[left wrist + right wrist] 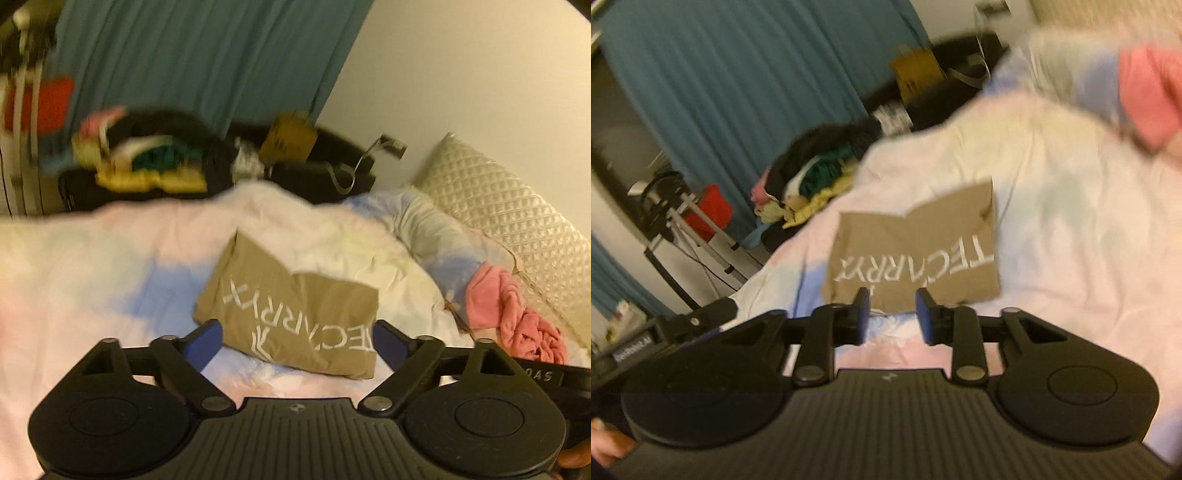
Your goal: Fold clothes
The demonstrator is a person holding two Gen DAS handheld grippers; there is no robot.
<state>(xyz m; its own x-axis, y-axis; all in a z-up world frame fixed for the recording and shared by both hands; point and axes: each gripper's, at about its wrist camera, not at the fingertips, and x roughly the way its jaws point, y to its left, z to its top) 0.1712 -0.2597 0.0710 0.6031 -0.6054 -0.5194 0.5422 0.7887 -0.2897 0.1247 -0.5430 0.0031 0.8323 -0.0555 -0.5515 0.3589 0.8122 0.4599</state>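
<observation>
one folded tan shirt (291, 306) with white lettering sits on the bed, on top of a pastel tie-dye duvet (92, 266) in pink, blue and cream. it's folded into a compact rectangle, print side up.

left gripper (295, 341) is spread wide, blue pads either side of the shirt's near edge, and as far as i can see it's not clamped on anything. right gripper (891, 314) is partly open with a clear gap between its fingers, nothing between them, and it sits just short of the shirt's near edge. both views are kinda blurry so i can't say if either actually touches the fabric.

further out, a crumpled pink garment (513, 317) lies on the duvet off to the right, next to a quilted cream pillow (517, 221) against the wall. past the far side of the bed there's a messy clothes pile (147, 155) in black, yellow and green, with a teal curtain (203, 55) behind it. the right view also catches a white tripod (698, 225) and something red (709, 210) beside it.
</observation>
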